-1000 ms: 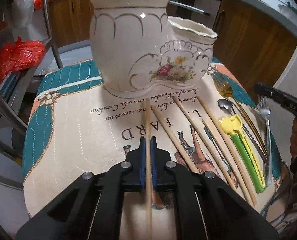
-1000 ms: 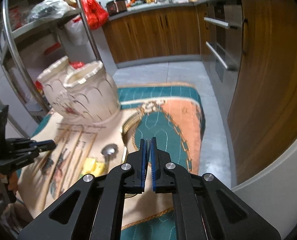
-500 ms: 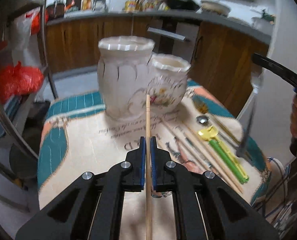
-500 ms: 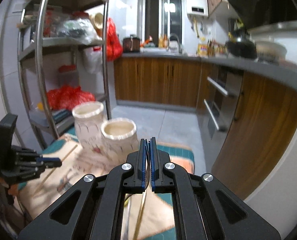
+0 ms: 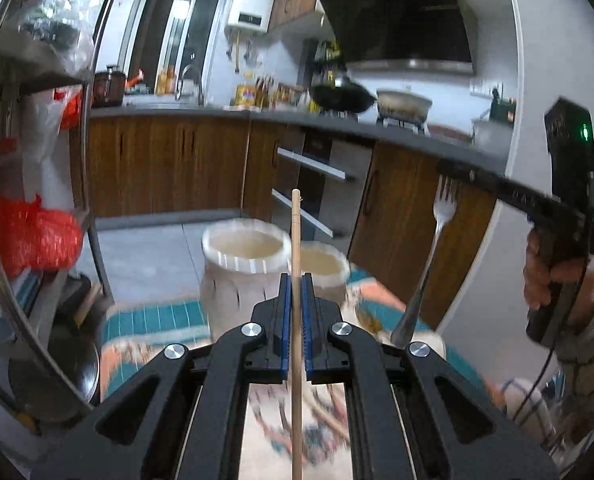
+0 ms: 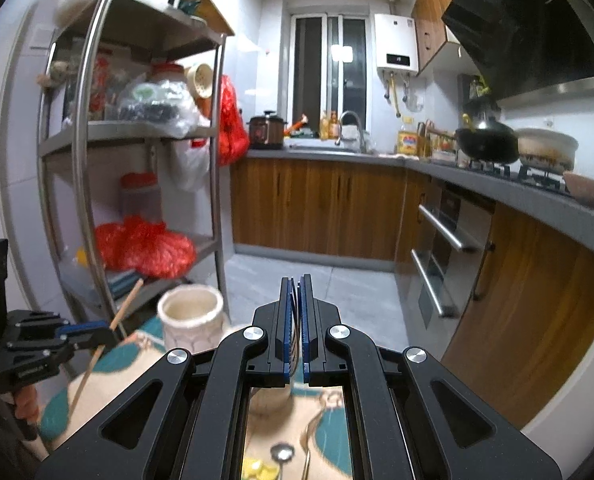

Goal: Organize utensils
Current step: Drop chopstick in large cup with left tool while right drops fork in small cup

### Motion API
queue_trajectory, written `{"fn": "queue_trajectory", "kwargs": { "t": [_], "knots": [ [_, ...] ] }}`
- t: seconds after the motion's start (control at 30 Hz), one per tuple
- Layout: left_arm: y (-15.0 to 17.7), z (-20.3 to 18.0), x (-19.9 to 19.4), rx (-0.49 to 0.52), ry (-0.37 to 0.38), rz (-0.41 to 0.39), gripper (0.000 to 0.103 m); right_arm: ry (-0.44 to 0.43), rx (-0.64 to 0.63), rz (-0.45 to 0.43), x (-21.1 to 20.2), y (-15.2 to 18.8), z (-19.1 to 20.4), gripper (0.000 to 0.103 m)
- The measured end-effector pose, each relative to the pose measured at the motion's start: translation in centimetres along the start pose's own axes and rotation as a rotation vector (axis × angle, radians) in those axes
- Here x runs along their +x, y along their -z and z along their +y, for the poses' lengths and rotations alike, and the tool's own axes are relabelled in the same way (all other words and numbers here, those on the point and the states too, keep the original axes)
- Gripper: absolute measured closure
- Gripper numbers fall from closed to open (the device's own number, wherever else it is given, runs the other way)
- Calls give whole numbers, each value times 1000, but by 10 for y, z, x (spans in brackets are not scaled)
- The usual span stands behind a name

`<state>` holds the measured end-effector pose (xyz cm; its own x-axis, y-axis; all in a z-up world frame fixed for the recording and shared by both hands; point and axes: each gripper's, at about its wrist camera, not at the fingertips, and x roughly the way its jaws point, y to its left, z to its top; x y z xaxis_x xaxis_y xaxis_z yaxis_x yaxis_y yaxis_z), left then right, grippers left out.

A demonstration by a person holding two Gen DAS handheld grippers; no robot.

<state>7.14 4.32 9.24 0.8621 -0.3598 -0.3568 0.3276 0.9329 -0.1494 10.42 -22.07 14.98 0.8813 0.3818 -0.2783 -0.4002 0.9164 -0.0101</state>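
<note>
So far both pots (image 5: 245,258) look empty. The left gripper (image 5: 295,316) clenches a chopstick (image 5: 295,240) above them, the right gripper (image 6: 295,320) a fork (image 5: 433,248); other utensils remain on the cloth (image 6: 329,432).

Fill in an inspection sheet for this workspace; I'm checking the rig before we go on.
Surface: patterned cloth, blurred.
Job's things: chopstick and fork both lifted; two-cup ceramic holder on the cloth; small spoon and a yellow utensil left lying.
Clutter: red bags on the metal rack.
Grippers: left gripper shut on chopstick; right gripper shut on fork.
Cables: black lead hanging below the right hand.
Surroundings: wooden cabinets, wok and pot on the stove.
</note>
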Motion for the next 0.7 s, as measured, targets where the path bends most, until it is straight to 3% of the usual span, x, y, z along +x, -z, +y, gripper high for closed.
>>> {"fn": "queue_trajectory", "kwargs": {
  "t": [0.2, 0.37, 0.5, 0.7],
  "knots": [
    [-65, 19, 31, -21, -13, -101, 98, 52, 26, -55, 19, -31, -8, 98],
    [-99, 33, 72, -68, -55, -135, 98, 129, 37, -88, 45, -48, -13, 98],
    [-100, 35, 105, -72, -114, -146, 98, 169, 20, -83, 65, -45, -13, 98],
    [-79, 37, 132, -43, -182, -117, 98, 156, 17, -28, 92, -21, -13, 98]
  ]
}}
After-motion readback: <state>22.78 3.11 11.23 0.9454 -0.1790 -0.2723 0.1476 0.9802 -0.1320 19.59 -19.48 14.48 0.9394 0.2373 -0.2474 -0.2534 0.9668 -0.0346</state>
